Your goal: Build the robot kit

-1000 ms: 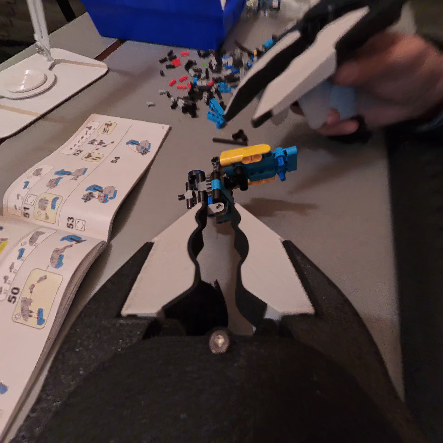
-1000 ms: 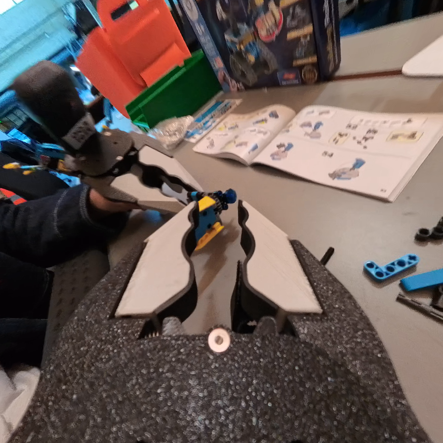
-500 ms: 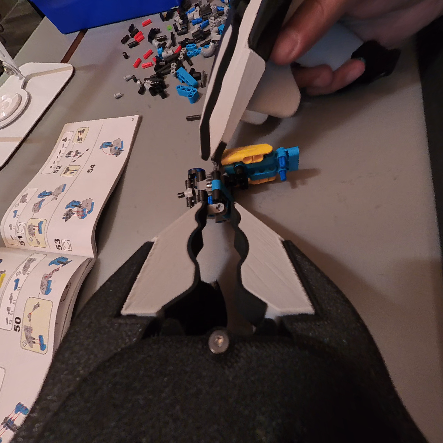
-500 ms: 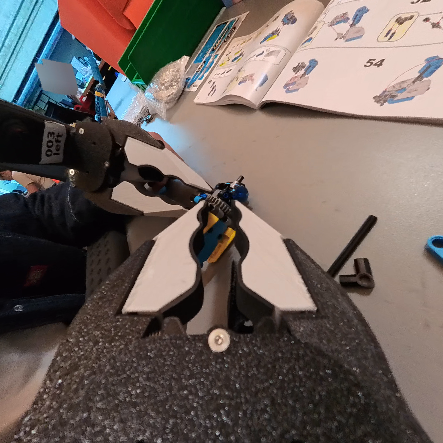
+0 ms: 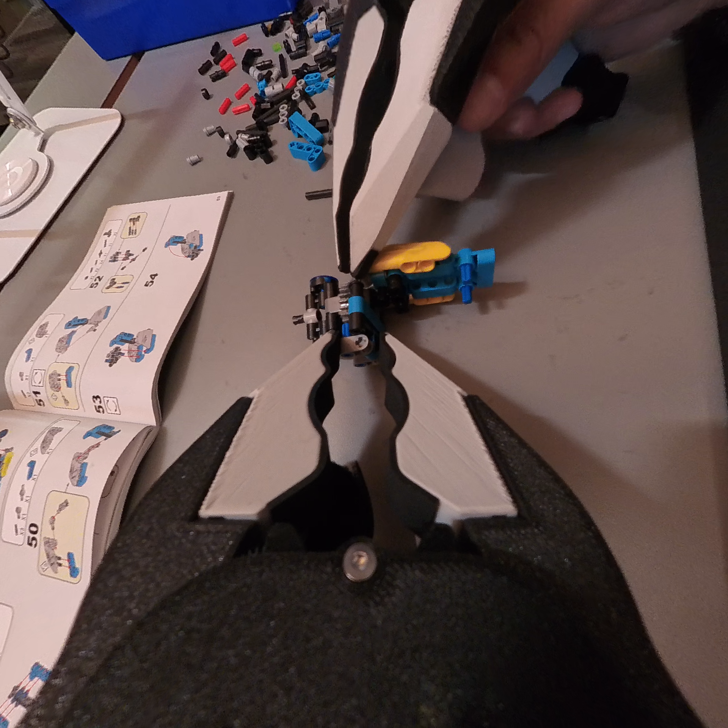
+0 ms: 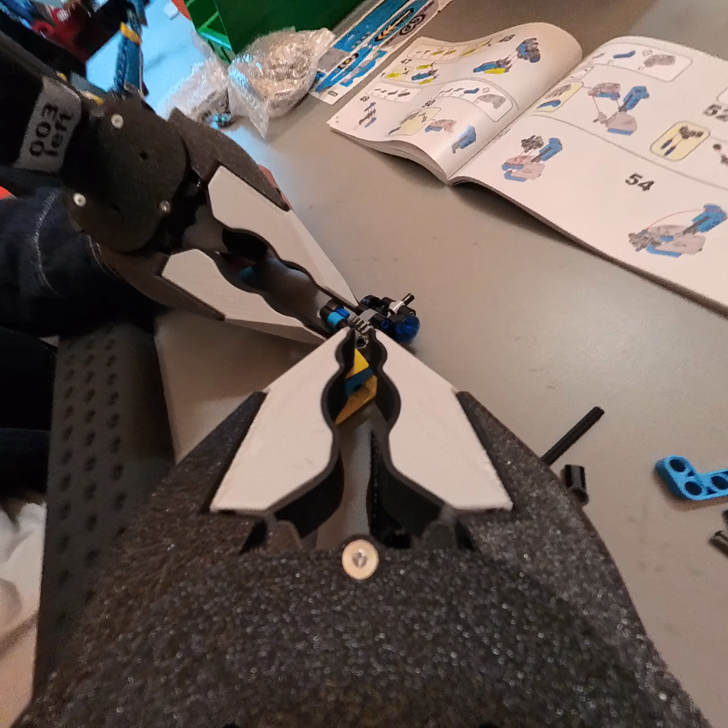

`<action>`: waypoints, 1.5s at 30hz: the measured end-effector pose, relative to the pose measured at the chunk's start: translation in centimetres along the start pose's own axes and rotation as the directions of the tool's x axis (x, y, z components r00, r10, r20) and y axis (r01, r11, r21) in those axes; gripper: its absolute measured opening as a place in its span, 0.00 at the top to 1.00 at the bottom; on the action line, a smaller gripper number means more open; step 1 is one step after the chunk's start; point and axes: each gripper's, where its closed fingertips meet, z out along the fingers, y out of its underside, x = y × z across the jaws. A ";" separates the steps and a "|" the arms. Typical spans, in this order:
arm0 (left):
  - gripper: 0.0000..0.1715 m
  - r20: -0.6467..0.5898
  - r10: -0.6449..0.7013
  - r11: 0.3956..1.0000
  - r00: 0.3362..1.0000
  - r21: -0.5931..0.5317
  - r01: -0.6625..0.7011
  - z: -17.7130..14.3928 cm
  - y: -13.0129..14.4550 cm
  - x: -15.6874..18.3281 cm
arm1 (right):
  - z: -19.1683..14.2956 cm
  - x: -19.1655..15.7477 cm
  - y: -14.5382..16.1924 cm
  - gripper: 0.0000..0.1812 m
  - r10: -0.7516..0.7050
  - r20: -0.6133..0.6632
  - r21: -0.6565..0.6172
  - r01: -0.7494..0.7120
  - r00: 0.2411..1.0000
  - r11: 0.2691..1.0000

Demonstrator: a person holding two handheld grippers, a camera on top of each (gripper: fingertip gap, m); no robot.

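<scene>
Both grippers are pinching one small blue, black and yellow model (image 5: pixel 388 293) above the table (image 5: pixel 551 374), the left gripper (image 5: pixel 356 346) nearly closed on its near end and the right gripper (image 6: pixel 360 335) nearly closed on its toothed middle.

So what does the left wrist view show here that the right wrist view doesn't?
Only the left wrist view shows the blue bin, the white lamp base, the big scatter of loose pieces and the hand on the right gripper. Only the right wrist view shows the green box, crumpled plastic bags, a sticker sheet and a black rod. Both show the toy model, gripped by both sets of jaws including the left gripper, plus the open booklet on the grey table.
</scene>
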 end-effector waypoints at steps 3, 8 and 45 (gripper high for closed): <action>0.89 -0.006 -0.010 1.000 1.000 -0.001 0.010 0.0 0.0 0.0 | 0.1 0.1 0.0 0.97 -0.089 -0.026 -0.043 0.088 0.996 0.995; 0.89 -0.007 -0.006 1.000 1.000 -0.001 0.006 0.0 0.1 -0.1 | 0.2 0.1 0.0 0.98 -0.150 -0.003 -0.145 0.148 0.989 0.978; 0.92 -0.021 -0.048 0.997 0.999 0.057 0.050 -0.2 -1.3 0.7 | -0.3 -0.4 -0.2 1.00 -0.488 -0.183 -0.120 0.473 0.853 0.873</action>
